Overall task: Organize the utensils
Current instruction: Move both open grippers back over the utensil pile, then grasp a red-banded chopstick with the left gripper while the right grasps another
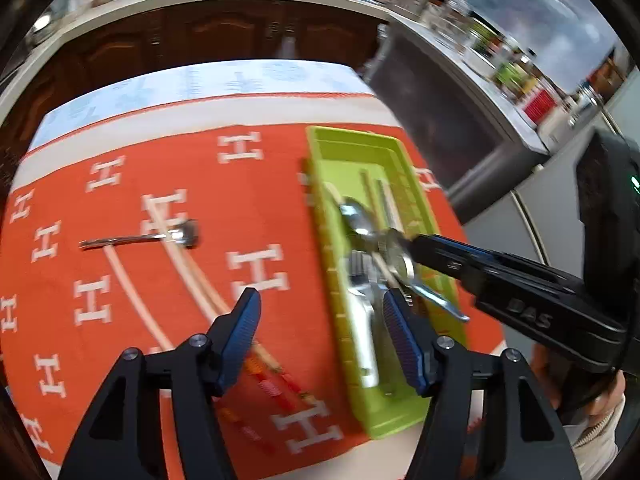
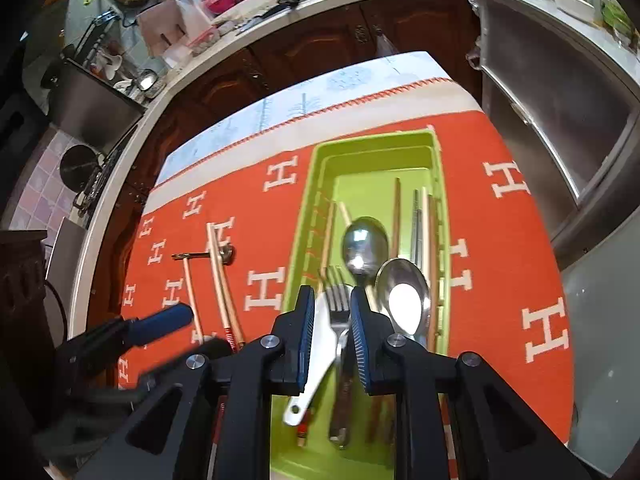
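Left jaws [image 1: 320, 332]: mine, wide apart, empty, above tray [image 2: 436, 168] edge.
Right jaws [image 2: 330, 332]: mine, slightly parted, straddling fork [image 2: 338, 300], no grip.

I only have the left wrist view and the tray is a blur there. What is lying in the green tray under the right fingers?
Observer: A metal fork lies in the green tray. Its tines show in the gap between the right gripper's fingers.
Operator: Are those fingers gripping it?
Observer: It looks not. They stand slightly apart, and neither pad visibly presses on the fork.
Operator: What lies beside the fork?
Observer: A white plastic spoon is on its left, a metal spoon lies beyond it, and a second metal spoon is on its right.
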A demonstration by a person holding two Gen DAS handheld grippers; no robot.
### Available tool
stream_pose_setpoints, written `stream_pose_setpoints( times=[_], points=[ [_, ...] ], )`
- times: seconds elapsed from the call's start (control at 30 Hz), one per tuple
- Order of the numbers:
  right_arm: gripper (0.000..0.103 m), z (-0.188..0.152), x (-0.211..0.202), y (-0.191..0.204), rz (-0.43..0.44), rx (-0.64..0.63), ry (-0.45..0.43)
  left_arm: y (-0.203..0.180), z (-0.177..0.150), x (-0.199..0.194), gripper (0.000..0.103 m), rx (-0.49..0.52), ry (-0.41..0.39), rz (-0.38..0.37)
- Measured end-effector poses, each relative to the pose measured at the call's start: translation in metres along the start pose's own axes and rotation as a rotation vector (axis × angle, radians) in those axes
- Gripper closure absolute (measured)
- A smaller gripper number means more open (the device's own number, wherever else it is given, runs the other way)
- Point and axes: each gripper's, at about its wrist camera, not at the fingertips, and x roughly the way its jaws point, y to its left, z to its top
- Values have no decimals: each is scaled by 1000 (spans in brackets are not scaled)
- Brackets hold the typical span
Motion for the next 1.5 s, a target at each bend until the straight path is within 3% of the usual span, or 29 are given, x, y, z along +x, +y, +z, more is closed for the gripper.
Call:
stream_pose_setpoints(
  times=[0.23, 0.37, 0.47, 0.7, 0.97, 1.07, 1.2, 1.33, 1.5],
  points=[
    [84, -3, 2, 42, 51, -69, 8, 55, -4, -21, 40, -101, 10, 43],
    [84, -5, 11, 65, 76, -111, 32, 81, -8, -34, 28, -147, -19, 92],
    [84, -7, 23, 82, 94, -140, 60, 101, -13, -36, 28, -195, -28, 97],
    [84, -14, 55, 109, 102, -181, 101, 133, -35, 3, 28, -311, 65, 136],
    [83, -23, 82, 113, 94, -191, 142, 129, -51, 40, 29, -307, 111, 189],
    [83, -25, 85, 113, 97, -193, 147, 117, -52, 46, 37, -238, 98, 268],
    [83, -27, 90, 117, 110, -207, 155, 110, -53, 48, 61, -184, 80, 345],
    [84, -30, 98, 123, 112, -228, 171, 120, -53, 41, 89, -216, 64, 332],
    [84, -32, 112, 131, 98, -254, 194, 145, -62, 26, 99, -287, 59, 239]
  ],
)
